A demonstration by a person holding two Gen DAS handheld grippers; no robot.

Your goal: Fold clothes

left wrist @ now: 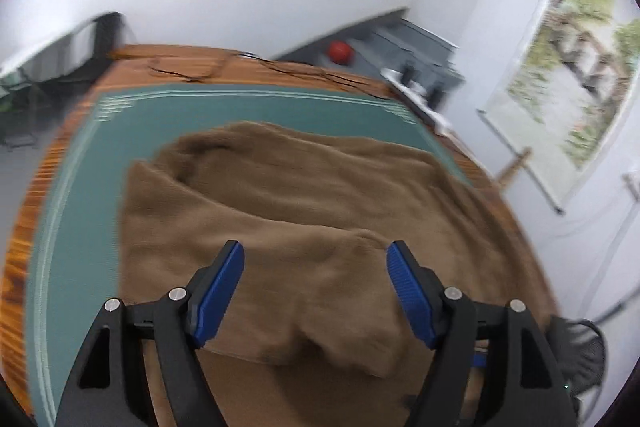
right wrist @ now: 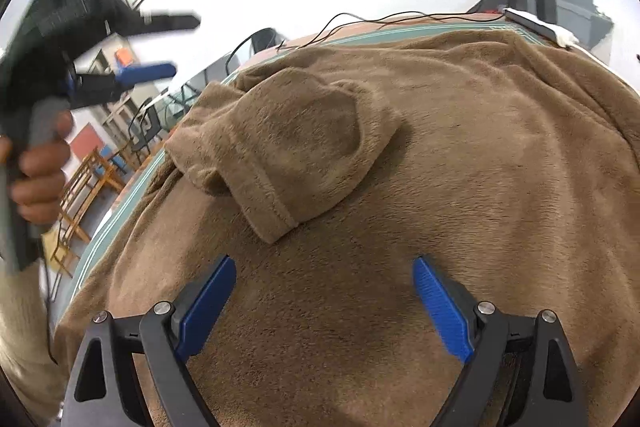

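One brown garment (right wrist: pixel 400 155) lies under two tools, left (left wrist: pixel 316 255) and right (right wrist: pixel 324 269), both spread apart, empty.

Home room; landscape wall scroll (left wrist: pixel 568 63); wooden table (left wrist: pixel 24 247); folding chairs (right wrist: pixel 80 195)

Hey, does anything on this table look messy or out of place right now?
Only the brown fleece garment: its sleeve lies bunched across the body, and one edge hangs past the green mat.
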